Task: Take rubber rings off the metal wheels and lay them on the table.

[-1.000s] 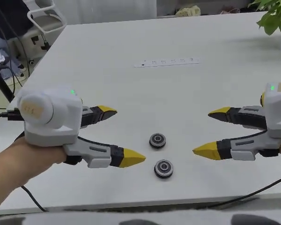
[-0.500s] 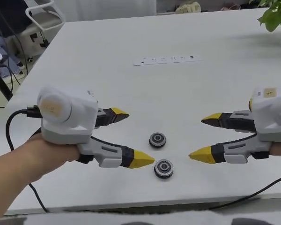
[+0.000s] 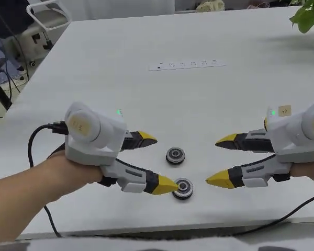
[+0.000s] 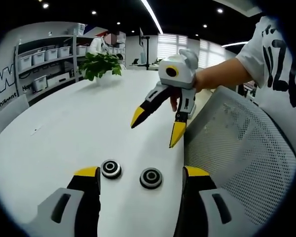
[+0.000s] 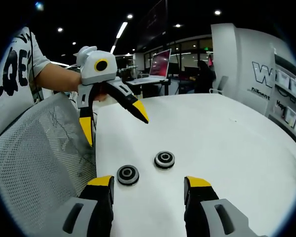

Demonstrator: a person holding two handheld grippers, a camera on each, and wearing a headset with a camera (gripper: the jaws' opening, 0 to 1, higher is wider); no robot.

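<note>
Head view: the near wheel (image 3: 183, 188) and far wheel (image 3: 175, 156), rubber rings on, lie on the white table (image 3: 120, 63) between the left gripper (image 3: 165, 162) and right gripper (image 3: 213, 161), both spread wide; left gripper view, then right gripper view: both wheels lie just ahead of parted jaws.

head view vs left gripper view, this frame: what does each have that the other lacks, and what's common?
Head view adds: the power strip far across the table, and the cable trailing from the left hand-held gripper.

Left gripper view adds: shelving with bins, ceiling lights, and a mesh chair back by the table edge.

Shared: the far metal wheel and near metal wheel lying on the table, each with a dark ring on it; the right hand-held gripper, open; a leafy plant.
</note>
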